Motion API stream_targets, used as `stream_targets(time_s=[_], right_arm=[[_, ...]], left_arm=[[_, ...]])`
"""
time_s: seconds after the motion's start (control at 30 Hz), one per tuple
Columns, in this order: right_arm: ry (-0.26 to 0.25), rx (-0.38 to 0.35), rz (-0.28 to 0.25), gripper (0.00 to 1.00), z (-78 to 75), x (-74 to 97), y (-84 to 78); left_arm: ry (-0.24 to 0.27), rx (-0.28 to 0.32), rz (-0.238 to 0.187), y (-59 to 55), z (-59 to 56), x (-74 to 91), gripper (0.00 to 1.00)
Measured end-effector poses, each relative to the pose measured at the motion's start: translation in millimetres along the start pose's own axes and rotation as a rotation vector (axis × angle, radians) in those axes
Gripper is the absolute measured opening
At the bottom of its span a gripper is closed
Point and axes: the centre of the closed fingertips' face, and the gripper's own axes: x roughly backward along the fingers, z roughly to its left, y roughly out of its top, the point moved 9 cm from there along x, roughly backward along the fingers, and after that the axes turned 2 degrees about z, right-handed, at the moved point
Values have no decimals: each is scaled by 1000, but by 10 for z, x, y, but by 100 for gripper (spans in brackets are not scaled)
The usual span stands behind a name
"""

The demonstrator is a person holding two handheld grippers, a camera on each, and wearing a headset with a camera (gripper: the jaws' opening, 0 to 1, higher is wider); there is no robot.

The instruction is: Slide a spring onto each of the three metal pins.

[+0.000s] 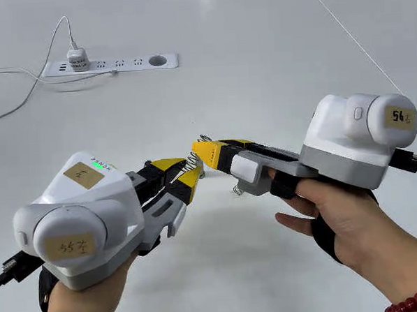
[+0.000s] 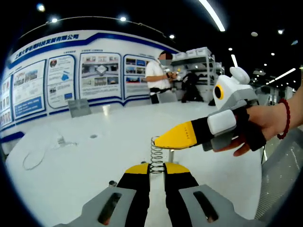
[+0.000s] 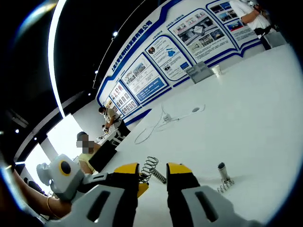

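We log bare table [image 1: 260,69] across the top centre and right of the head view: free passage. Upper left, power strip [image 1: 113,64] and cable [image 1: 17,103] obstruct. Centre, left tongs [image 1: 188,169] and right tongs [image 1: 202,151] nearly meet; pin [image 3: 222,171] stands near the right tongs.

I am holding a white-and-grey gripper with yellow-tipped black jaws in each hand. My left gripper [image 1: 183,173] is pinching a thin coiled metal spring [image 2: 156,152] between its jaws. My right gripper [image 1: 205,151], jaws parted, is pointing tip-to-tip at it, with my right hand [image 1: 338,219] gripping from beneath.
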Motion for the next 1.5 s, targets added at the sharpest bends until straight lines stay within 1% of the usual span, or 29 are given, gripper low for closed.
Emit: stream_targets(time_s=[0.17,0.37,0.6,0.77,0.9,0.97,1.1,1.17,1.2,1.27,1.33,1.4,1.5], right_arm=[[11,-43,-6,21,22,-28,-4],[24,-70,-5,18,46,-50,-8],[38,-80,-7,13,72,-59,-5],[44,-85,-6,13,82,-65,-8],[54,-55,-5,12,102,-72,-23],[61,-40,-6,12,123,-74,-27],[66,-10,-10,11,141,-73,-19],[65,12,-5,11,146,-75,-20],[61,29,-3,11,149,-77,-23],[59,47,-3,11,155,-76,-23],[49,88,0,11,133,-81,-13],[40,119,-1,11,124,-84,-2],[24,175,-5,11,112,-85,25]], left_arm=[[0,25,-22,9,0,14,10],[-3,40,-41,16,-7,21,10],[-8,45,-50,28,-18,11,10],[-9,57,-43,24,-13,9,10],[-9,68,-26,21,-10,15,10],[-11,95,-13,26,-9,17,11],[-13,101,-6,41,-3,17,11],[-14,110,12,44,4,8,11],[-15,107,23,49,8,5,12],[-16,100,30,48,10,4,12],[-18,101,44,41,14,5,16],[-21,100,56,27,18,11,18],[-13,84,76,11,24,29,21]])
